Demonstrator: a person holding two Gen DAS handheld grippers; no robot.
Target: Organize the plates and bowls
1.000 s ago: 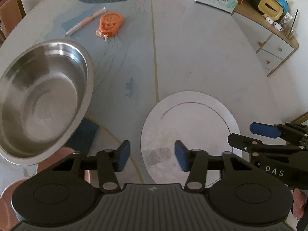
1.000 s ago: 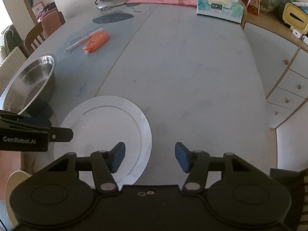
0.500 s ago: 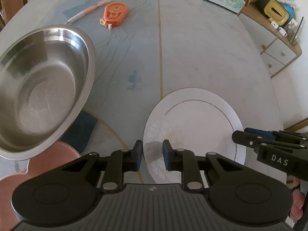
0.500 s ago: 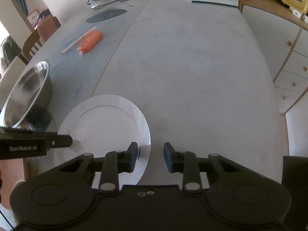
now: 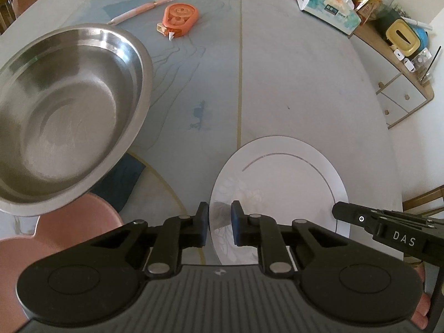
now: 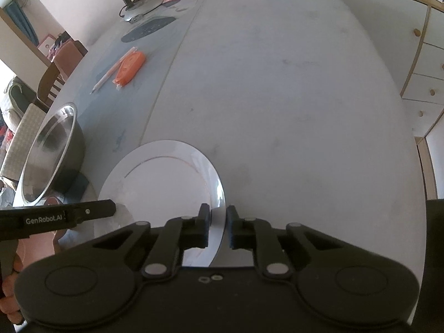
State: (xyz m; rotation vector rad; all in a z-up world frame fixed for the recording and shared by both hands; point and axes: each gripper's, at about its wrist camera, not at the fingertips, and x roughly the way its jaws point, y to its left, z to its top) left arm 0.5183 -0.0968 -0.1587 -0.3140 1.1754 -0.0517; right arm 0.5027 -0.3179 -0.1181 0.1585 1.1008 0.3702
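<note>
Sorting has barely begun: the left gripper (image 5: 219, 223) and right gripper (image 6: 217, 229) are closing on opposite rims of the white plate (image 5: 280, 194) (on the table), steel bowl (image 5: 66, 116) at ten o'clock untouched.

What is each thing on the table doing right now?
White plate: flat on the table, rim between both grippers' pads.
Left gripper: closing on the plate's left rim.
Right gripper: closing on the plate's right rim.
Steel bowl: empty, tilted.
Pen: lying flat.
</note>
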